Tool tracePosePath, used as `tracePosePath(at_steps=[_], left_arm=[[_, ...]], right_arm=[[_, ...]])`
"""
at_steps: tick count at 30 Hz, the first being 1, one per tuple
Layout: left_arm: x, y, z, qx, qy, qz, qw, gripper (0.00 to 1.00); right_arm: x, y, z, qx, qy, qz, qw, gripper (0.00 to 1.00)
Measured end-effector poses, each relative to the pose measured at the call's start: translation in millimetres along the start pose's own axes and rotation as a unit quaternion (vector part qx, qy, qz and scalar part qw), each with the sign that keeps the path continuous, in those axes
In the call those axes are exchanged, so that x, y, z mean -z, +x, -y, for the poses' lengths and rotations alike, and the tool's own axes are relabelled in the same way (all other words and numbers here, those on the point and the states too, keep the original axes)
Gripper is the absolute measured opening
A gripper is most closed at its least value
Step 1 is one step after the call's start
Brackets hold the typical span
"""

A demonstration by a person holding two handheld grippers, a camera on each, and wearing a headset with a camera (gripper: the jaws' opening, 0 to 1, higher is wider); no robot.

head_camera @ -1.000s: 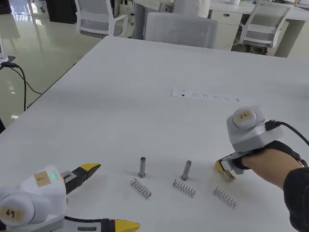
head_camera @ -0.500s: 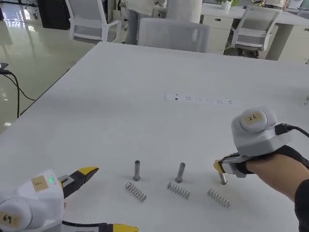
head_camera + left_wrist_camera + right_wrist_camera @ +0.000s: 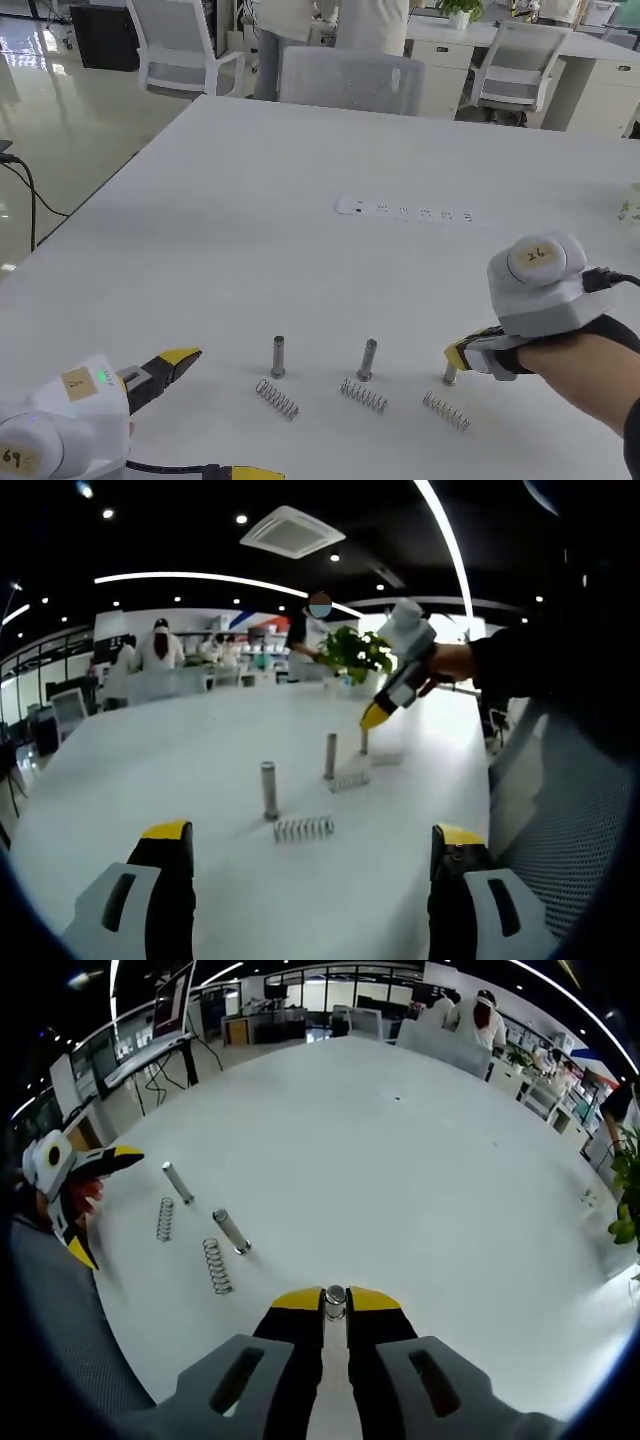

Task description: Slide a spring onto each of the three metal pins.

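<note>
Two metal pins stand upright on the white table, each with a spring lying just in front of it. My right gripper is shut on the third pin, which stands about upright with its foot at the table. The third spring lies just in front of that pin. In the right gripper view the yellow fingertips clamp the pin's top. My left gripper stays open at the lower left, with the nearest pin and spring ahead of it.
A white power strip lies flat mid-table beyond the pins. Office chairs stand at the table's far edge, with people behind them. The table's left edge drops to the floor, where a black cable runs.
My right gripper has brought the third pin from a slant to about upright. The left gripper has barely moved. The head camera has shifted.
</note>
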State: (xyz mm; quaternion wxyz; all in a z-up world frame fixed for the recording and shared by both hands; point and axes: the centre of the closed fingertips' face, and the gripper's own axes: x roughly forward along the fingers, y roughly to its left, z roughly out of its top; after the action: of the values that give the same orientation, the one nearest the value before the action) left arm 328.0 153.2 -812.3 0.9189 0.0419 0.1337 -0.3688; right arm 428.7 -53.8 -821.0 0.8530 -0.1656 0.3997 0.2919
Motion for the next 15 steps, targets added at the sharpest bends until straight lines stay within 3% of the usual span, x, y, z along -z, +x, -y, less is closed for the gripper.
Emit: tracePosePath(at_steps=[15], left_arm=[[-0.9,1.2,1.7,0.003,-0.001,0.000,1.0000,0.95]], right_arm=[[3.1,-3.0,-2.2,-0.004,0.004,0.007,1.0000,0.05]])
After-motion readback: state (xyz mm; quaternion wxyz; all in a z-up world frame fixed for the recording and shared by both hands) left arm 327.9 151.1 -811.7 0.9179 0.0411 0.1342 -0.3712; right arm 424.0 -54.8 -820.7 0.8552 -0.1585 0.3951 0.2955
